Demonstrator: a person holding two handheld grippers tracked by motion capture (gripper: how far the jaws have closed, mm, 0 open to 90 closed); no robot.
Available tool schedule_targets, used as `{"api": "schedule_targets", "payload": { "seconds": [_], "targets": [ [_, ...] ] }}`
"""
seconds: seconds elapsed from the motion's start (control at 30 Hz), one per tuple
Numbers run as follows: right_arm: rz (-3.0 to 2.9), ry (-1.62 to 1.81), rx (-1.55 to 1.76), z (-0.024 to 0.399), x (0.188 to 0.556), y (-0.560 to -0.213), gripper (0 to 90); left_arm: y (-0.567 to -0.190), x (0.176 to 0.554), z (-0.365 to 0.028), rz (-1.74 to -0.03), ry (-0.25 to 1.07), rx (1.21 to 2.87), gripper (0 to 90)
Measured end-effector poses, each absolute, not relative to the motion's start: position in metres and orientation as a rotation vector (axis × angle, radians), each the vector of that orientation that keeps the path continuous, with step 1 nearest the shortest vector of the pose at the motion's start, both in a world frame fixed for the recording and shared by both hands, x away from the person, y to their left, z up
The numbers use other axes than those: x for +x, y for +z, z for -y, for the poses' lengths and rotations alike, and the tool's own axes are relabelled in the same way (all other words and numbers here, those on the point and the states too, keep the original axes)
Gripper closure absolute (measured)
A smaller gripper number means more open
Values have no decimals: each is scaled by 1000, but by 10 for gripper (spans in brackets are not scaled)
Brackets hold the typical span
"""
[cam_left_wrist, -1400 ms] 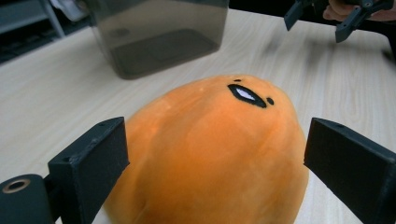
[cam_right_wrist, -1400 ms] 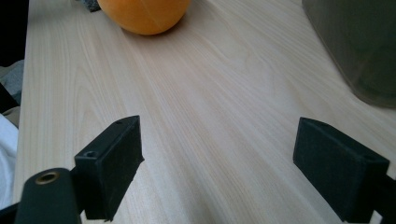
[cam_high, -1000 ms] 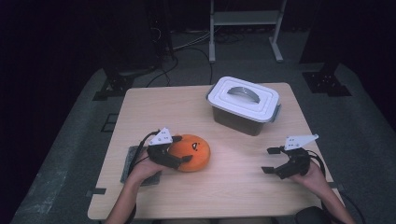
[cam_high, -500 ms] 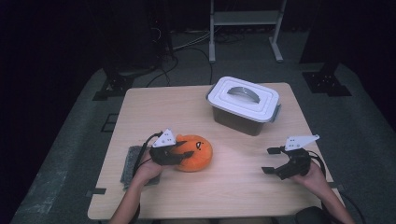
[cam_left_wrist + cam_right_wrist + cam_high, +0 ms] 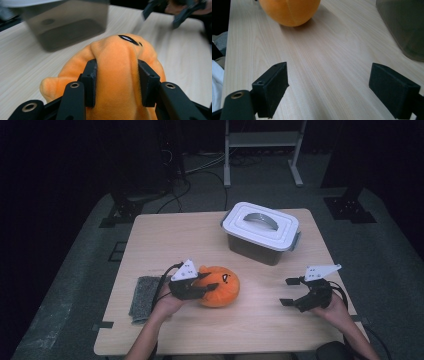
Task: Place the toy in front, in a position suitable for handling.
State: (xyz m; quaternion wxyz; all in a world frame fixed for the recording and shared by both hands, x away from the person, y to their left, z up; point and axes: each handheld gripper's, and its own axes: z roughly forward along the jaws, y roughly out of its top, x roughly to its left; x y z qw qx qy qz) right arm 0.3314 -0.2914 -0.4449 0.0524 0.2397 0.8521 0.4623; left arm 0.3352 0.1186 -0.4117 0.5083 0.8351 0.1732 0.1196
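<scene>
the left gripper has just been closing its jaws and now they pinch a fold of the round orange plush toy, which sits on the light wooden table near its front, beside a grey cloth. the step in hand seems the pick-up. the right gripper waits with jaws apart and empty. next the toy probably must be lifted, and the clear plastic box with white lid stands closed.
</scene>
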Motion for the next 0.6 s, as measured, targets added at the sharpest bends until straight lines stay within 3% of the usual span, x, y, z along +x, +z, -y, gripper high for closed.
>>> {"api": "schedule_targets", "payload": {
  "seconds": [0.3,0.6],
  "targets": [
    [-2608,1406,710,287,331,-444,146,-418,318,-81,-367,248,2018,570],
    [-2627,1486,613,266,325,-434,146,-431,315,-81,-391,206,2022,489]
  ]
}}
